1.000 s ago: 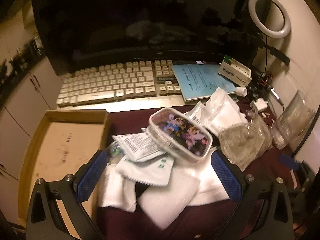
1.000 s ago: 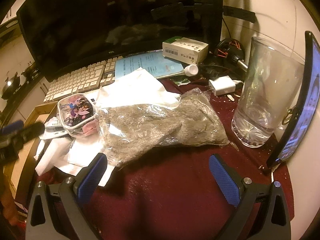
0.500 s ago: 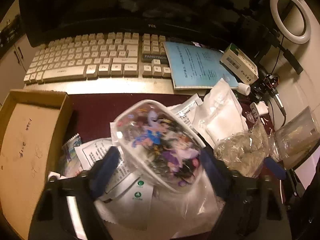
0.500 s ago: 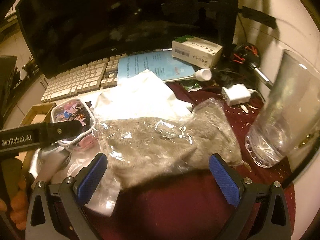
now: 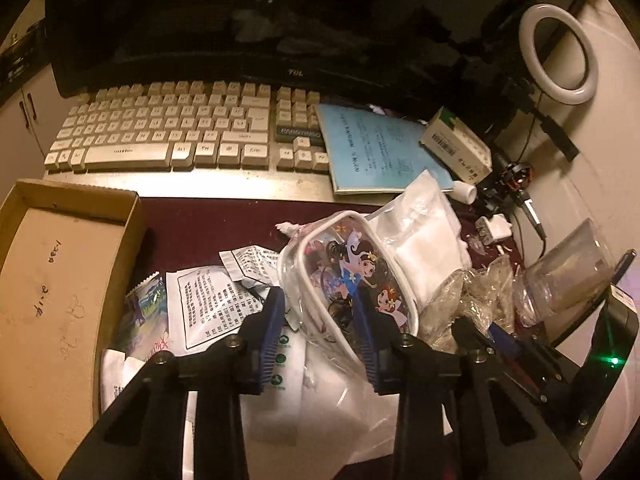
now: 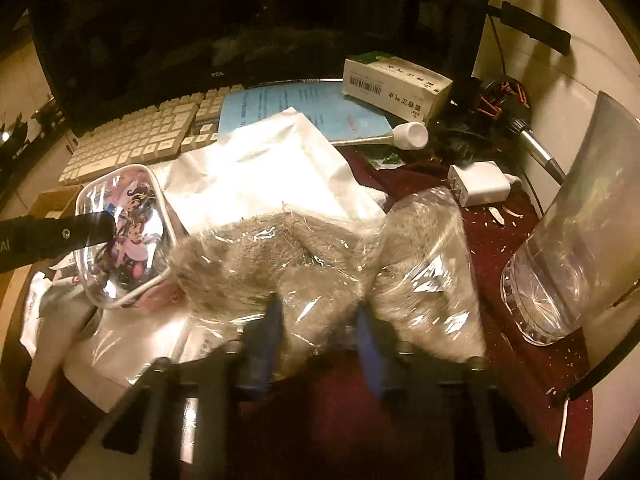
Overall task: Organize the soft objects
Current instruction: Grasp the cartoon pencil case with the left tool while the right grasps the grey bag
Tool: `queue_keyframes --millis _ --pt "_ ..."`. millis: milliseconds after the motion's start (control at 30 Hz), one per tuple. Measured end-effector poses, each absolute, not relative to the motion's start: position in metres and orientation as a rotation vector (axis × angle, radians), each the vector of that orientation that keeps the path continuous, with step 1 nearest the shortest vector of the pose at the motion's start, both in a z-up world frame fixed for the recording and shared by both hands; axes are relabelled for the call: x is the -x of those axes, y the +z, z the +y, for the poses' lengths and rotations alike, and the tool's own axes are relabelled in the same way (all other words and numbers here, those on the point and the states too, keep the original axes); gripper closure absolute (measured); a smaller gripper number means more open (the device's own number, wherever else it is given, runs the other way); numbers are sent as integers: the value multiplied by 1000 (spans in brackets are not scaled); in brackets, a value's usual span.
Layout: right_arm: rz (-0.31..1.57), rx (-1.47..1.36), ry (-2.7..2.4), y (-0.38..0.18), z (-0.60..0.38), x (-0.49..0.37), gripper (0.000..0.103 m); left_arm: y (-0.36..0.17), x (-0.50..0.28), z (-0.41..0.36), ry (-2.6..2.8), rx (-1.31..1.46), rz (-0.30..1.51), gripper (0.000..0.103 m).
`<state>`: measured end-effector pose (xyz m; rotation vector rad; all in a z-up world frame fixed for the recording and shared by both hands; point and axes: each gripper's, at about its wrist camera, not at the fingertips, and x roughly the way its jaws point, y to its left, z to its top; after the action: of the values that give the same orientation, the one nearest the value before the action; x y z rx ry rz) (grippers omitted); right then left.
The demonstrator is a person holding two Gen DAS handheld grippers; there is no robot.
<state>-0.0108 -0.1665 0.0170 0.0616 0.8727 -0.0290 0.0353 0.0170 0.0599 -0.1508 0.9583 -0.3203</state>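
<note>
A dark monitor (image 5: 240, 20) fills the top of both views, with a pale keyboard (image 5: 168, 132) under it. At the left edge of the left wrist view sits an open cardboard box (image 5: 52, 280), probably where the soft things are meant to go. Centre of the right wrist view, the bagged grey fabric (image 6: 332, 264) lies on the maroon cloth, and the right gripper (image 6: 320, 332) is closed on its near edge, plastic bunched between the blue pads. In the lower middle of the left wrist view, the left gripper (image 5: 320, 332) is pinched narrow on the clear cartoon pouch (image 5: 352, 284), which tilts above white packets (image 5: 216, 304). Both grasps look made, so the step in hand is the pick-up. Next, each item needs lifting clear of the pile; the slippery bag may slide, and the glass (image 6: 580, 248) at right stands near.
</note>
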Motion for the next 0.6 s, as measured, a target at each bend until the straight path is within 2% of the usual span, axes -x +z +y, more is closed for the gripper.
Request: queue_keyframes --millis 167,600 --pt "836 -71 -22 20 -166 20 83 63 -29 21 -341 172 944 75" --pt "752 -59 -19 40 -157 43 84 85 -6 20 -391 151 868 82"
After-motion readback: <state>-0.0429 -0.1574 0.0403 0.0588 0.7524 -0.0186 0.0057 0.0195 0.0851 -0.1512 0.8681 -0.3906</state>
